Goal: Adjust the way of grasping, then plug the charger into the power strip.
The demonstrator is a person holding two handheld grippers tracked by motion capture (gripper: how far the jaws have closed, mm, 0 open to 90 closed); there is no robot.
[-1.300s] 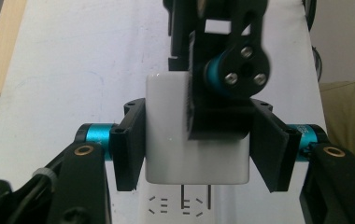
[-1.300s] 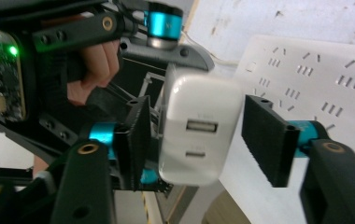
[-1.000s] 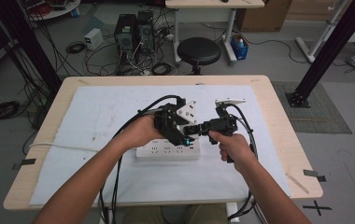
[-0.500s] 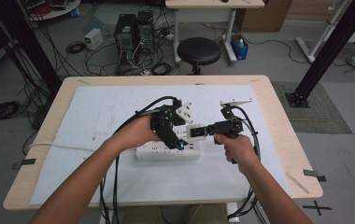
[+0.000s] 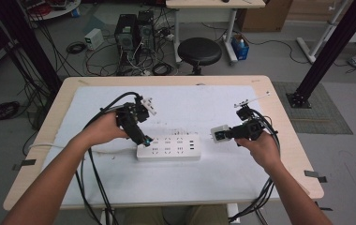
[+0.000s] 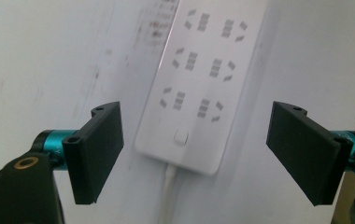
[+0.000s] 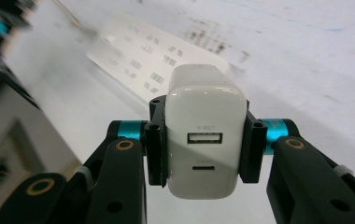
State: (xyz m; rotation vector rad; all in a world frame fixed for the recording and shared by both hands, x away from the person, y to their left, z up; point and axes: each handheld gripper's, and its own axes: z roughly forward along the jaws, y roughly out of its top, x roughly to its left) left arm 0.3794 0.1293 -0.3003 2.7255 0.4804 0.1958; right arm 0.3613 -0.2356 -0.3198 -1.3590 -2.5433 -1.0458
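Charger brick is clamped in my right gripper, sitting off the power strip at about 3 o'clock from it, up off the white mat. From the high view, my right hand comes in from 5 o'clock with the gripper lying roughly level and aimed toward 9 o'clock, so the brick's long axis runs across the table toward the strip. My left hand reaches in from 7 o'clock, and my left gripper tilts down over the strip's left end. The strip lies long-ways 9 to 3.

Left gripper view: jaws have just been opening and now stand wide apart, nothing pinched. The strip's switch end and cord sit below between them, and it runs away toward 1 o'clock.

Right gripper view: both pads squeeze the brick's sides, with its USB port face turned back at the camera. The strip is blurry at 10 o'clock.
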